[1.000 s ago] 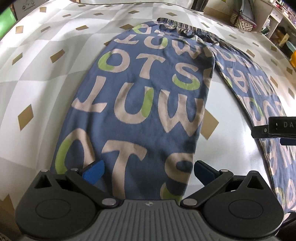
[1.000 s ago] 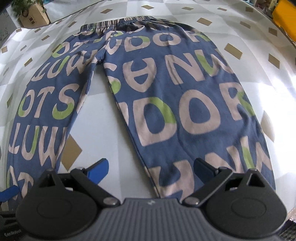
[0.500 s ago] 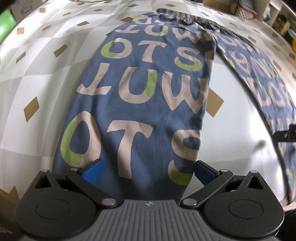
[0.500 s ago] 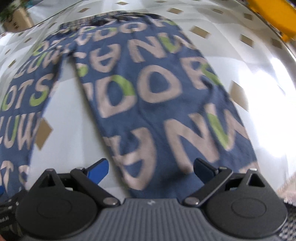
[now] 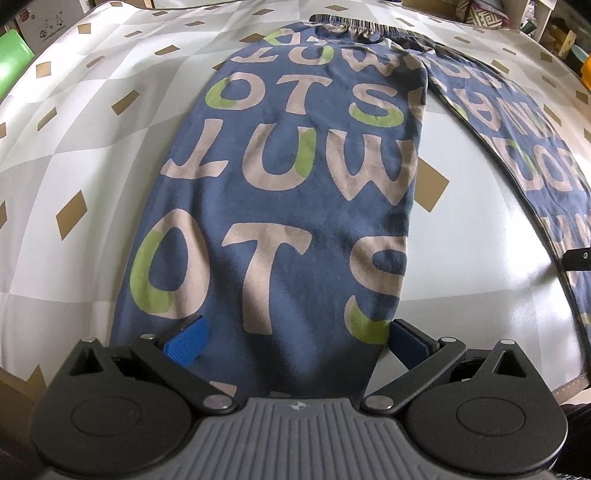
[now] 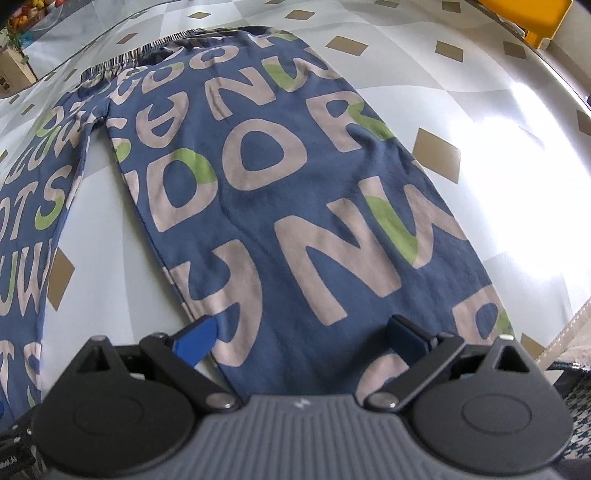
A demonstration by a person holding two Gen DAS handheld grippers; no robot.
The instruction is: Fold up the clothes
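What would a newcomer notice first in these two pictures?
First, the blue trousers printed with huge beige and green letters, spread flat with the legs apart on a white sheet patterned with tan diamonds. Next, the open left tongs at one leg's hem and the open right tongs at the other's. The striped waistband lies at the far end.

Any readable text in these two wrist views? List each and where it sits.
"OTS": pants, left leg, printed twice.
"LUW": same leg, between the two.
"DOR": pants, right leg.
Other big letters on that leg: cut off or distorted, no clear word.
Waistband-end letters: too warped to read.
Cardboard box print: too small.
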